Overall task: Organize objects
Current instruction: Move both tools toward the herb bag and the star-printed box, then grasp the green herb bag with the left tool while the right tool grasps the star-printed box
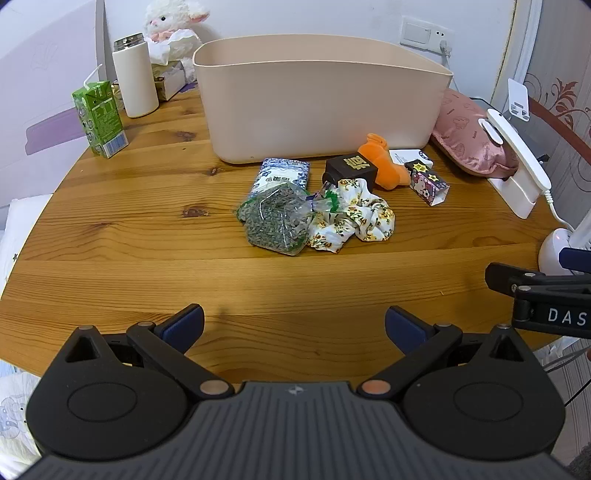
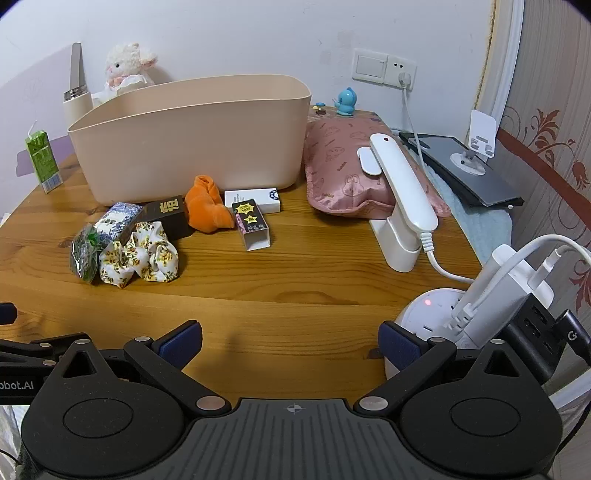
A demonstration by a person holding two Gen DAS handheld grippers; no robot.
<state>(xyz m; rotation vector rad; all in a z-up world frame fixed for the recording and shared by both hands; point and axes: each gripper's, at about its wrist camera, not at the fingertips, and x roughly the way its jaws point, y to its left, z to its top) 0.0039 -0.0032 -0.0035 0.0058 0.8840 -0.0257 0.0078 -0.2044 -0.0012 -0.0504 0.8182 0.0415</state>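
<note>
A beige plastic bin stands on the wooden table. In front of it lie a clear bag of green dried leaves, a blue-white packet, a floral scrunchie, a black box, an orange plush, a white box and a cartoon box. My left gripper and right gripper are both open and empty, near the front edge.
A green drink carton, white bottle and lamb plush stand at back left. A pink pillow, white lamp, round power strip and tablet crowd the right.
</note>
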